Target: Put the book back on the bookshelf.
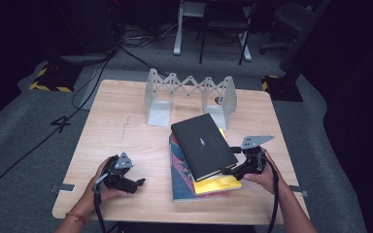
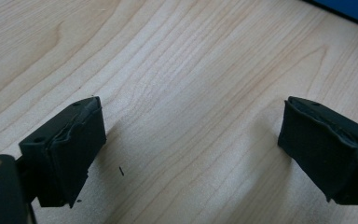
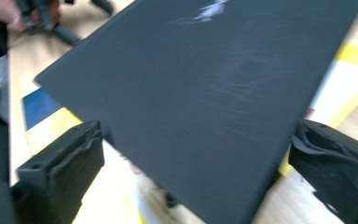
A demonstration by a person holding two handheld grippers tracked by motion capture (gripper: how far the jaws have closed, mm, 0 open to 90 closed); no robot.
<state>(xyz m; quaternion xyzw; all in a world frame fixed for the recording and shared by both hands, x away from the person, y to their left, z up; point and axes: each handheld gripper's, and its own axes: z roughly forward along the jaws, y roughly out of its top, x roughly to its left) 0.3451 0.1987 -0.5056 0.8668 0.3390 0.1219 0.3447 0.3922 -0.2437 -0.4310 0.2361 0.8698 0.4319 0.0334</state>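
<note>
A black book (image 1: 204, 144) lies askew on top of a stack in the middle of the table, over a yellow book (image 1: 217, 183) and a blue and red book (image 1: 180, 177). My right gripper (image 1: 229, 165) stands at the stack's right side, open. In the right gripper view the black book's (image 3: 205, 93) near corner reaches between the wide jaws of that gripper (image 3: 196, 135) without touching the pads, and the yellow book (image 3: 51, 128) shows beneath. My left gripper (image 1: 138, 183) rests left of the stack, open (image 2: 191, 116) over bare wood with nothing between its pads.
A clear folding book rack (image 1: 189, 90) stands at the back of the wooden table (image 1: 126, 111). A blue book corner (image 2: 349, 9) shows at the top right of the left gripper view. Cables and chair legs lie on the floor beyond the table.
</note>
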